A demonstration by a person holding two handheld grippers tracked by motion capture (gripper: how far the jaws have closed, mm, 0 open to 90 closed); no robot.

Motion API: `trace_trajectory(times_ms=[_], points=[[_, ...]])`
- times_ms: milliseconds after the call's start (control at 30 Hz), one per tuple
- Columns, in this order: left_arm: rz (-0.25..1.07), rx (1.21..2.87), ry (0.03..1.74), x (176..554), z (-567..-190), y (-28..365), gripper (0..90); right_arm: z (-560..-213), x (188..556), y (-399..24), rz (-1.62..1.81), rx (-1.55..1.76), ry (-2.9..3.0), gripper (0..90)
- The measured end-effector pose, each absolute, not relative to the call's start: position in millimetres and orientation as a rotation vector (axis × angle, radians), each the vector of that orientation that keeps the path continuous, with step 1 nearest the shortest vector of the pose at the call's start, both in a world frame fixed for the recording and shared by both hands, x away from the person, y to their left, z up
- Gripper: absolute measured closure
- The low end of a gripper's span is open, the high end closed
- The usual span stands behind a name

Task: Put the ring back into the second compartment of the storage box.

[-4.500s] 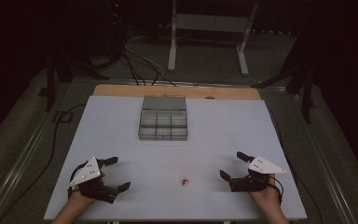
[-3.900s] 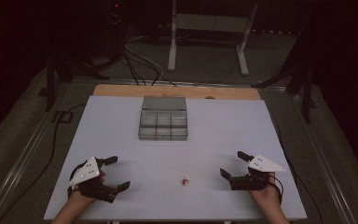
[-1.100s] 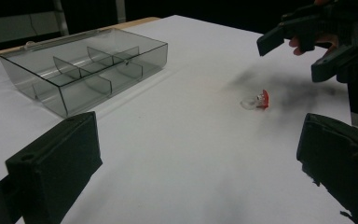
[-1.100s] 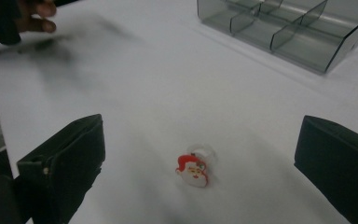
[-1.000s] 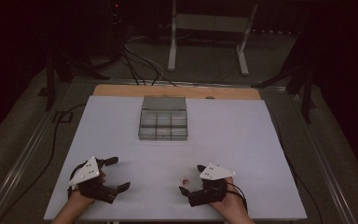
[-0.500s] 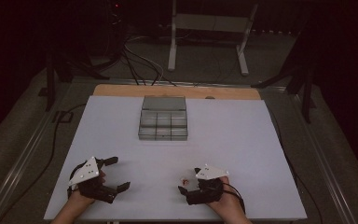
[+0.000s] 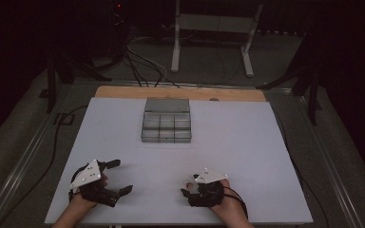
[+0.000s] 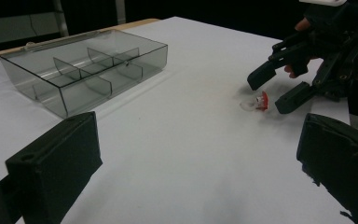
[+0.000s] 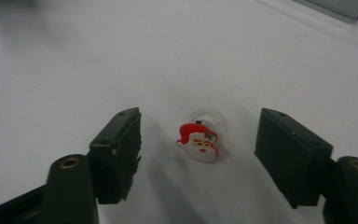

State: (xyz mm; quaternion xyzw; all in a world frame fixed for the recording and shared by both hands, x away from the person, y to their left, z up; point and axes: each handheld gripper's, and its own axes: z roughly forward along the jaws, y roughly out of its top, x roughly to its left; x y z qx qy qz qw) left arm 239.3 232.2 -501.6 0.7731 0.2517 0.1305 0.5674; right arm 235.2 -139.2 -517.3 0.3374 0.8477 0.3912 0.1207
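Right claw [image 9: 198,158] has closed in (jaws apart); Santa ring [image 9: 199,138] lies between.

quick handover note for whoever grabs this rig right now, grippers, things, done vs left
Right gripper: open, low over the table, jaws either side of the Santa ring, not yet closed on it.
Left gripper: open, empty, near the table's front left.
Santa ring lies on the white table, front centre-right.
Clear divided box sits at the far centre, lid open, compartments look empty.
Done: nothing gripped or boxed.
Left: probably close on the ring and carry it to the box.
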Motion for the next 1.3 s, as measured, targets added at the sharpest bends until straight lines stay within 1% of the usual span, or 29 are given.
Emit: trace_trajectory(times_ms=[267, 367, 467, 500, 867, 967, 1100, 1300], points=[[0.306, 1.817, 0.591, 239.2, -501.6, 232.3, 0.8, -519.5, 236.2, -135.2, 1.088, 0.997, 2.482, 47.5], [0.306, 1.817, 0.591, 239.3, -501.6, 232.4, 0.8, -519.7, 236.9, -134.9, 1.075, 1.0, 2.487, 51.8], [0.305, 1.818, 0.591, 239.2, -501.7, 232.3, 0.8, -519.8, 237.0, -134.6, 1.071, 0.999, 2.491, 53.4], [0.305, 1.818, 0.591, 239.3, -501.7, 232.2, 0.8, -520.2, 237.0, -134.1, 1.05, 0.99, 2.5, 56.8], [0.302, 1.821, 0.591, 239.6, -502.0, 232.5, 0.8, -520.8, 235.7, -133.0, 1.03, 0.891, 2.517, 65.1], [0.302, 1.823, 0.591, 239.7, -502.1, 232.4, 0.8, -520.8, 235.4, -132.8, 1.028, 0.883, 2.515, 65.9], [0.301, 1.823, 0.592, 239.4, -502.0, 232.2, 0.8, -519.6, 235.8, -131.4, 1.025, 0.904, 2.523, 71.6], [0.302, 1.823, 0.59, 239.5, -502.1, 232.5, 0.8, -516.2, 233.7, -131.0, 1.018, 0.906, 2.515, 73.0]])
